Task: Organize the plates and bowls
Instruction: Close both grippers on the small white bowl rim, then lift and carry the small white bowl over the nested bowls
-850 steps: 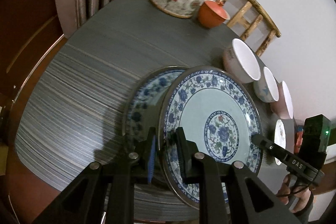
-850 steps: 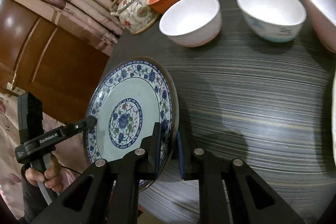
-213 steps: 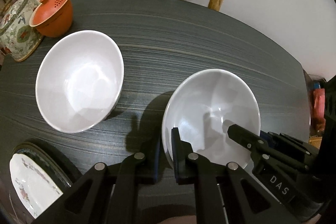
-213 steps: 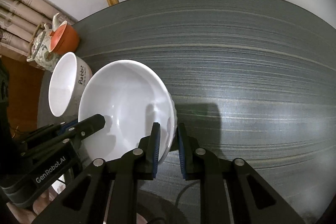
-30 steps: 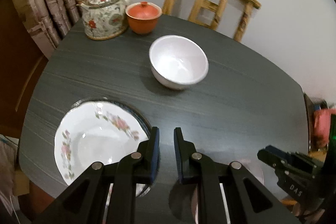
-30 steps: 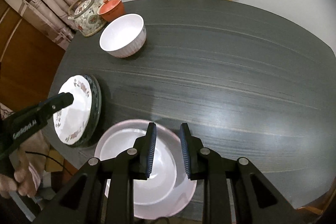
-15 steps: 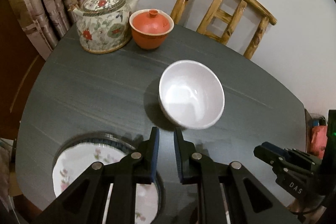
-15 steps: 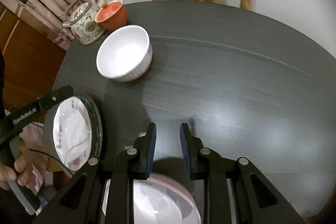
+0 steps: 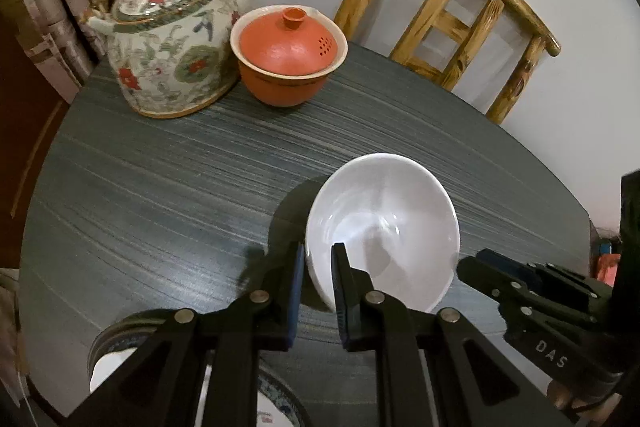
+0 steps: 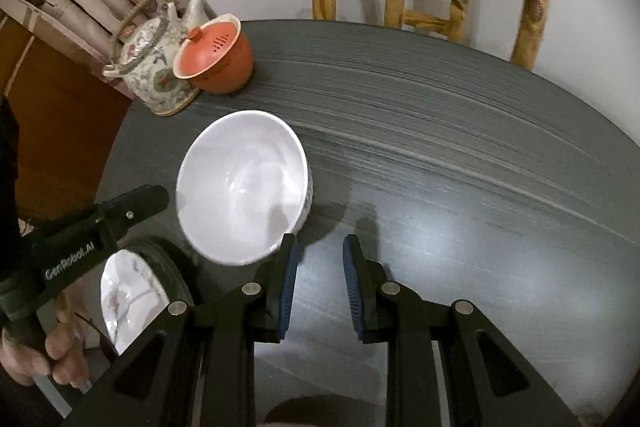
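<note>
The dark round table point(image 9: 160, 195) carries a white bowl point(image 9: 384, 227), a floral teapot point(image 9: 168, 43) and an orange lidded cup point(image 9: 288, 59).

In the left wrist view, teapot and cup stand touching at 11 o'clock from the bowl, well apart from it. A stack of plates point(image 9: 120, 331) lies at the table's near edge, at 7 o'clock from the bowl. A wooden chair point(image 9: 452, 27) stands behind the table at 1 o'clock.

Left tool point(image 9: 316, 279): narrow gap. The bowl's near rim stands between the jaws; whether the pads press on it cannot be told.

Right tool point(image 10: 320, 267): narrow gap, nothing between the jaws. The left finger point(image 10: 286, 275) lies just beside the bowl's outer wall at the bowl's 5 o'clock. A hand point(image 10: 44, 347) grips the left tool's handle.
</note>
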`<state>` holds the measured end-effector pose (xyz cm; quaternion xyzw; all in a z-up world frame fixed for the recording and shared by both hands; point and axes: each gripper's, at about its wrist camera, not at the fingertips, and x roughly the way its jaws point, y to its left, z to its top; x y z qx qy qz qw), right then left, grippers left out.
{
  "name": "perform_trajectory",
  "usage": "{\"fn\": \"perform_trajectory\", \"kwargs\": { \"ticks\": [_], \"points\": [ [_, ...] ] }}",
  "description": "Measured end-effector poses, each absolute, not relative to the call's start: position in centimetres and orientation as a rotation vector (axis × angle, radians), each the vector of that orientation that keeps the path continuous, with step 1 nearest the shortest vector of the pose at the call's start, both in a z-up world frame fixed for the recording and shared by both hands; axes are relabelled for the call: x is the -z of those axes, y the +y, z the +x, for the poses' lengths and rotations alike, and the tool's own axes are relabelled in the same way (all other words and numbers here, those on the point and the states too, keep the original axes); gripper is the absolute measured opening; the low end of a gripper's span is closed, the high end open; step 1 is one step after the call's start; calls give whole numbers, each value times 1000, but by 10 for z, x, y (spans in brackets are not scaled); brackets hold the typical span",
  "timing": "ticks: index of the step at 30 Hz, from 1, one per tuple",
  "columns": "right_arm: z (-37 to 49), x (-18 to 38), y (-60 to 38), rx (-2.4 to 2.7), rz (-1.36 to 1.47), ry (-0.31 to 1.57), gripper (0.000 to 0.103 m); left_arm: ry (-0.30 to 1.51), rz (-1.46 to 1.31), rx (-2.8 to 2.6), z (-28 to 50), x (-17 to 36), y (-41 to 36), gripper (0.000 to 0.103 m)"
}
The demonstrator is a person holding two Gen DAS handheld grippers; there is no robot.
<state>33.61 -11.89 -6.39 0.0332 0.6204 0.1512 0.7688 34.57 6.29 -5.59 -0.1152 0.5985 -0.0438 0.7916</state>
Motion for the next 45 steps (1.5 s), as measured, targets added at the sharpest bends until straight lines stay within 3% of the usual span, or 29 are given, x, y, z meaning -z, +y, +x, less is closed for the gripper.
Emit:
{"fn": "perform_trajectory", "kwargs": {
  "ticks": [15, 21, 28, 45],
  "points": [
    [364, 98, -95, -339, 39, 1391, 22, 1330, -194, 79, 357, 90, 49, 14],
    [362, 104, -90, -362, 36, 1394, 14, 1328, -166, 66, 358, 97, 42, 10],
    [362, 103, -90, -349, 45, 1383, 13, 1332, -151, 72, 356, 97, 39, 10],
    [327, 58, -111, -311, 19, 1323, 13, 1269, -108, 145, 317, 37, 3, 10]
  ]
}}
